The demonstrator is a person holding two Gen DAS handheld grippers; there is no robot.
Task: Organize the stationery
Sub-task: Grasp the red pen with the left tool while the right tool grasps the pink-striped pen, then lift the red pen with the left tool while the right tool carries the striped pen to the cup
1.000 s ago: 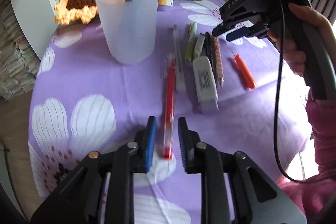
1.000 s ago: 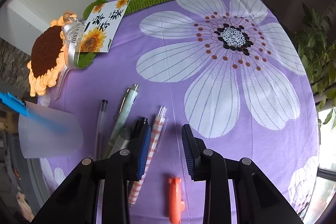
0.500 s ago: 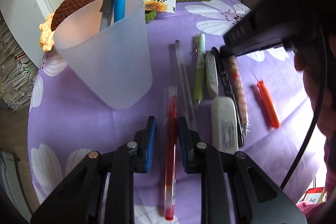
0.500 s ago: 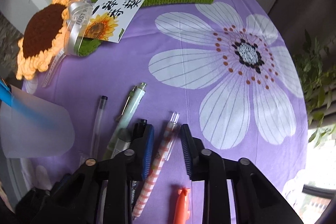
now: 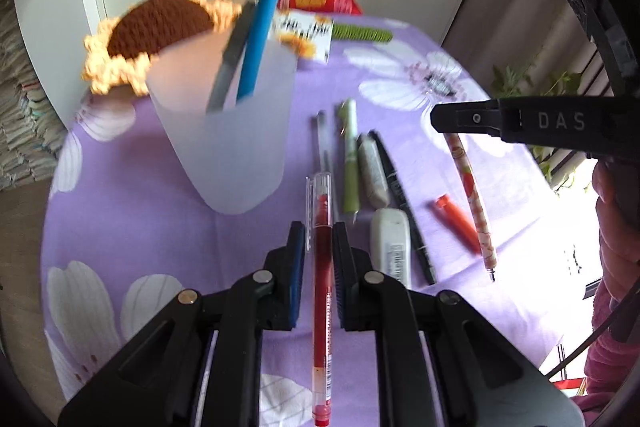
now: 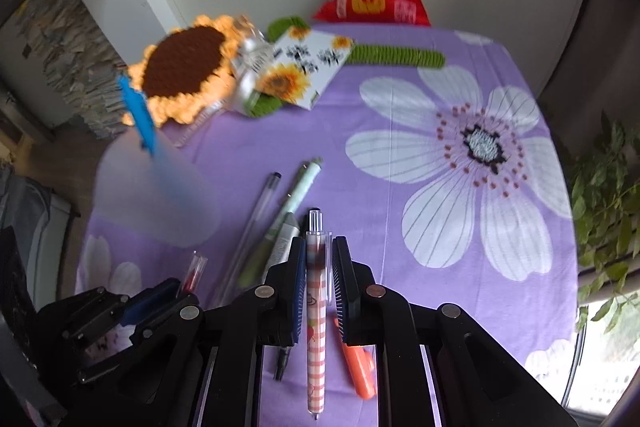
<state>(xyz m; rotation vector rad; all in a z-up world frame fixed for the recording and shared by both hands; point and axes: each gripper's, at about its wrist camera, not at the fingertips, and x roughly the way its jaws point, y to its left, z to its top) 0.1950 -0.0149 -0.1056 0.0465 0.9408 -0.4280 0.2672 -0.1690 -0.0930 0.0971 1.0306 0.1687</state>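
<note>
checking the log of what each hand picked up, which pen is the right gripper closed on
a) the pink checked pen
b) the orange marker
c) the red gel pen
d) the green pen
a: in the right wrist view the right gripper has its pads pressed on the pink checked pen, while the orange marker lies on the cloth and the red gel pen sits in the left gripper.

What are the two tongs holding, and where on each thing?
Left tongs pinch the red pen just below its clear cap end. Right tongs pinch the pink checked pen near its clicker end.
</note>
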